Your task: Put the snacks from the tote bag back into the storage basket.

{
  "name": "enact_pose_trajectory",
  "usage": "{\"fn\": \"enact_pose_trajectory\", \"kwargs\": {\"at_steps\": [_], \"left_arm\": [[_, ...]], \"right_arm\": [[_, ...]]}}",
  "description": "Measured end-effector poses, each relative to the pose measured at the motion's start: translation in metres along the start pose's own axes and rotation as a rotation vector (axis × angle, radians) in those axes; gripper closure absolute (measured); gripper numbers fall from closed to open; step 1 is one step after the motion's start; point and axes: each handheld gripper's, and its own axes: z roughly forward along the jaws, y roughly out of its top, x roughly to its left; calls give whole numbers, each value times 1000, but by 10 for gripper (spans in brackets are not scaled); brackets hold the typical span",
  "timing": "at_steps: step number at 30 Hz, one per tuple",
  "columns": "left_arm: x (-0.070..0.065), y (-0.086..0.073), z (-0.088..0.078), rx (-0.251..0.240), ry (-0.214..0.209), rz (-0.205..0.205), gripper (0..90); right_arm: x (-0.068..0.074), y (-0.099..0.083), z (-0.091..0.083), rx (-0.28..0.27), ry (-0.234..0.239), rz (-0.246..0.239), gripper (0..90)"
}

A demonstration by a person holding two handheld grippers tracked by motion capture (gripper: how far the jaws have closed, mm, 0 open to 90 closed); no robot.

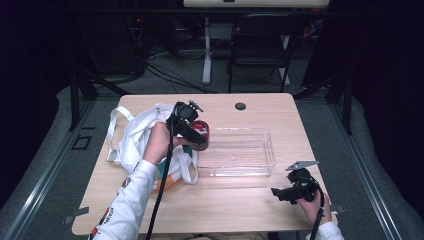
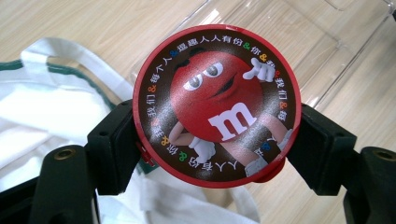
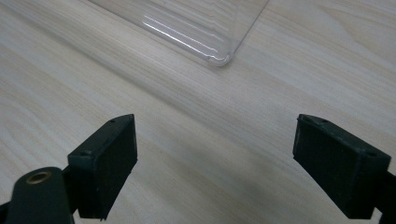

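- high view: left gripper [image 1: 196,134] is just beside the left end of the clear tray [image 1: 270,150], clamped on a red can [image 1: 202,131]. can sits between the tray and the white bag [image 1: 131,135], touching or nearly touching the tray's left wall; can't tell which.
- high view: bag lies crumpled on the table [image 1: 240,200] left of the tray, handles splayed out, partly under the left forearm.
- high view: right gripper [image 1: 283,194] is near the tray's front right corner, low over the table, clear of the tray, grey plate on top.
- left gripper view: both jaws press the sides of the can [image 2: 217,105], round lid facing the camera, red cartoon figure with a white "m" and a ring of chinese text. tray [image 2: 327,42] is behind the can at upper right, bag [image 2: 51,112] at left and below.
- right gripper view: jaws stand wide apart with nothing between them, bare table [image 3: 196,140] under them. tray corner [image 3: 219,56] is ahead of the jaws, well clear of both pads.
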Motion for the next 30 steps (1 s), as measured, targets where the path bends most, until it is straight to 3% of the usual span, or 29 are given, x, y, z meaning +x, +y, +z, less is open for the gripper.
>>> {"fn": "enact_pose_trajectory", "kwargs": {"at_steps": [17,30], "left_arm": [[-18,8,20,14,-43,24,255],[-22,5,37,50,-66,32,255]], "right_arm": [[0,0,0,-5,0,0,135],[0,0,-1,-5,2,-1,135]]}}
